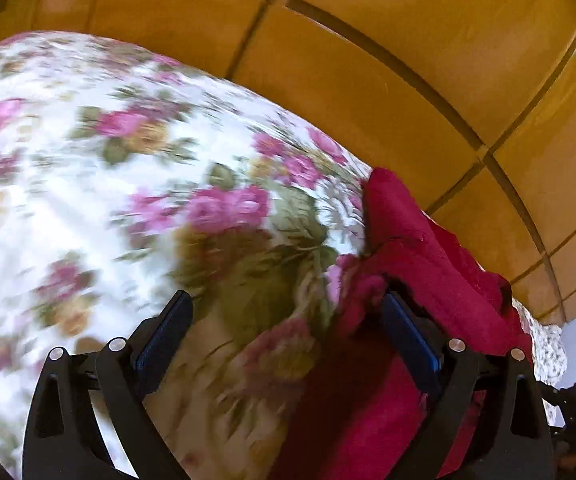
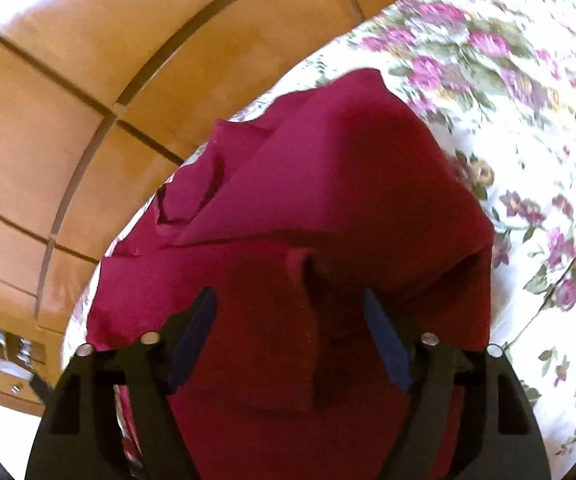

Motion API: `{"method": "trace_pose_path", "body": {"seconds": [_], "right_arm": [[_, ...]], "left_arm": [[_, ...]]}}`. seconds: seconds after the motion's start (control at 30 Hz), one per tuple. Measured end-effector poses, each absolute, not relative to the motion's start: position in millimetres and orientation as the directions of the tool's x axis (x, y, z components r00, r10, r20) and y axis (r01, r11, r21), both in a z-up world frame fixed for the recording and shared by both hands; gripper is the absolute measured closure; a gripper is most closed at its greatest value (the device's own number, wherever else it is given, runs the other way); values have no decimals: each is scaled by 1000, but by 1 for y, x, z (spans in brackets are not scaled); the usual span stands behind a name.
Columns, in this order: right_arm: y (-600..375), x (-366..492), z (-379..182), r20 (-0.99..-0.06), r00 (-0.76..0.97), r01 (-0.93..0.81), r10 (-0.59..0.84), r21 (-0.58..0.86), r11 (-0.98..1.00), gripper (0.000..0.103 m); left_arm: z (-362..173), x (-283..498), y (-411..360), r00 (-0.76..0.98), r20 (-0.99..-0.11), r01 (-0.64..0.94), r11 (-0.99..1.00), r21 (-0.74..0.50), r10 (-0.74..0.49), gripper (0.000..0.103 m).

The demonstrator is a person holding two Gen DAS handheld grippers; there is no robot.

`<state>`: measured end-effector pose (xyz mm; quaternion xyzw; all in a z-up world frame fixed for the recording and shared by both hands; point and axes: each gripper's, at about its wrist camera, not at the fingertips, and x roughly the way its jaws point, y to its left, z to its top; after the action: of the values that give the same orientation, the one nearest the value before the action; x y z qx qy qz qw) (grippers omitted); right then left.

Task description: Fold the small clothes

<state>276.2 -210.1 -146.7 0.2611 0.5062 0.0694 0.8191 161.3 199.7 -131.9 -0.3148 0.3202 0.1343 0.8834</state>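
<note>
Gaping wide over a dark red garment (image 2: 328, 184), the right gripper (image 2: 290, 308) is pointing down at the cloth with nothing pinched; its blue pads are standing clear on either side of a raised fold, and no fabric is pressing against them. The garment is lying bunched in loose layers on a floral bedspread (image 2: 528, 128), close to the edge of the bed, with one flap turned over on top of the rest. Beyond that edge an orange tiled floor (image 2: 87, 120) is showing.

The left gripper (image 1: 285, 308) is also standing well open, hovering over the bedspread (image 1: 87, 160) beside the same garment (image 1: 428, 260). One of its fingers (image 1: 408, 332) is sitting right against the red cloth, which is bulging up around it, though whether it is truly touching I cannot tell through the blur. The other finger is over bare flowered sheet. Nothing is gripped between them. The tiled floor (image 1: 368, 60) is curving past the bed's far side there too.
</note>
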Motion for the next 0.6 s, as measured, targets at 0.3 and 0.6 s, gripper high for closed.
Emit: {"method": "trace_pose_path", "body": {"seconds": [0.3, 0.6], "right_arm": [[-195, 274, -148, -820, 437, 67, 370, 440, 896, 91], [-168, 292, -108, -768, 527, -73, 365, 387, 919, 96]], "left_arm": [[-112, 237, 190, 717, -697, -376, 839, -393, -6, 16], [-106, 239, 185, 710, -686, -414, 883, -224, 159, 103]]}}
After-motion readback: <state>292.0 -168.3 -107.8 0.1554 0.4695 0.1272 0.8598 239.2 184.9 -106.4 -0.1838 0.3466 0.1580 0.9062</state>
